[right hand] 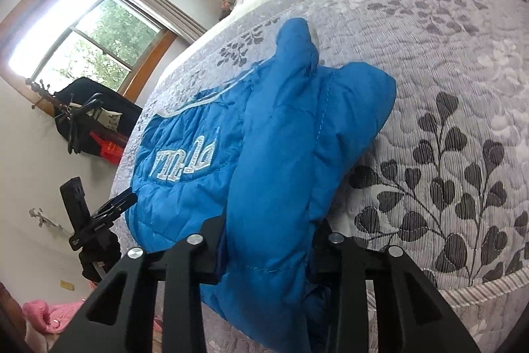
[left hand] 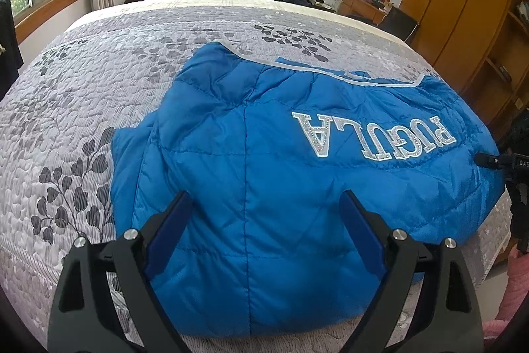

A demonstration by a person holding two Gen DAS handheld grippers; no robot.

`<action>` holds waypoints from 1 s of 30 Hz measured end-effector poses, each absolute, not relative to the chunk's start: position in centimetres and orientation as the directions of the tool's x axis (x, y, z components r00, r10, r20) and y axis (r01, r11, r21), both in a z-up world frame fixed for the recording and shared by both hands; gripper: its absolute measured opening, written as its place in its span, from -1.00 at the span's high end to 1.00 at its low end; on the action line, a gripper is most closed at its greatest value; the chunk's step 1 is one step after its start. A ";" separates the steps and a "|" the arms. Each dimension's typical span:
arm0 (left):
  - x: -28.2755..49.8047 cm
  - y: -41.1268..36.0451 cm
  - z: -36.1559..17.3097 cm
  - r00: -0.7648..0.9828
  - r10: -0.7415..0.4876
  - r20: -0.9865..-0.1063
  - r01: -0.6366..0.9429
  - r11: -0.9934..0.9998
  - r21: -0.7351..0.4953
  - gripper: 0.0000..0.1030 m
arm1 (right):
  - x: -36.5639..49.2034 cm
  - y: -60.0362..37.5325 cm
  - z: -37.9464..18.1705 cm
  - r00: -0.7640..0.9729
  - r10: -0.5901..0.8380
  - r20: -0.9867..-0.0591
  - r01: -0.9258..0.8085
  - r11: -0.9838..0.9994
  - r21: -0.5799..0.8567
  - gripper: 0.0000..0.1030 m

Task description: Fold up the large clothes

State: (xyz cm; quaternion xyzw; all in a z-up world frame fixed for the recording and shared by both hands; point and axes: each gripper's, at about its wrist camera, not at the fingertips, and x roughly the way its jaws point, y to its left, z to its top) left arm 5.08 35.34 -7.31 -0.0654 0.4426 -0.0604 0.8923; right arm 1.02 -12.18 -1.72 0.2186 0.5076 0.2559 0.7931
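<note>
Jacket (left hand: 281,154), blue quilted, lies back-up on the bed (left hand: 99,71) near the foot edge and toward the right corner; silver lettering (left hand: 373,134) faces up, hem trim toward the headboard; left side looks already turned in along the centre seam, though I can't tell how many layers are under it.

Left gripper (left hand: 264,194): tongs spread wide, hovering over the near part of the jacket, nothing between the pads; can't say if the tips touch the cloth.

Right gripper (left hand: 484,160): at the jacket's right edge beside the end of the lettering; in the right wrist view a thick bunch of blue fabric sits between its arms and rises in front of the lens; pads are hidden by the cloth, but the arms stand much closer together than the left's, so I read it as pinching the jacket's right side.

Step in hand, my read: side fold; right flank lifted, ready to go over the back.

Next move calls for: carry the pinched flank across toward the centre seam, low and flat so the puffy fill doesn't roll; left tongs press down near the fold line as an anchor, or close on the near corner of the same flank to keep the edge straight; release only once the layer lies square over the lettering.

Risk: slick shell may slide toward the foot edge under the pull.
</note>
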 end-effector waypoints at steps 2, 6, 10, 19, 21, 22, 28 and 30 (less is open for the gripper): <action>5.2 35.3 -7.3 0.600 -0.167 -0.782 0.052 0.984 -0.170 -0.75 | 1.0 -12.7 -2.5 0.348 0.630 -0.694 -0.166 0.770 0.616 0.32; 5.2 35.3 -7.3 0.601 -0.175 -0.780 0.060 0.983 -0.174 -0.75 | 1.1 -13.4 -4.5 0.331 0.647 -0.687 -0.126 0.752 0.647 0.30; 5.2 35.3 -7.4 0.604 -0.178 -0.776 0.068 0.983 -0.173 -0.75 | 1.2 -14.2 -6.4 0.323 0.683 -0.656 -0.088 0.711 0.697 0.24; 4.9 35.7 -7.5 0.621 -0.202 -0.757 0.086 0.978 -0.190 -0.75 | 1.1 -14.2 -6.4 0.346 0.671 -0.656 -0.053 0.712 0.700 0.26; 4.8 35.8 -7.5 0.624 -0.211 -0.753 0.092 0.976 -0.198 -0.75 | 1.1 -13.7 -5.5 0.352 0.651 -0.672 -0.048 0.730 0.682 0.29; 4.8 35.9 -7.5 0.624 -0.215 -0.751 0.095 0.975 -0.201 -0.75 | 1.1 -13.3 -5.1 0.355 0.641 -0.680 -0.048 0.739 0.672 0.31; 4.7 36.2 -7.7 0.628 -0.242 -0.740 0.114 0.969 -0.219 -0.76 | 1.6 -11.1 -1.2 0.367 0.576 -0.730 -0.059 0.798 0.600 0.38; 4.8 36.4 -7.7 0.627 -0.249 -0.738 0.117 0.967 -0.227 -0.76 | 1.9 -9.6 0.8 0.375 0.552 -0.745 -0.090 0.822 0.563 0.39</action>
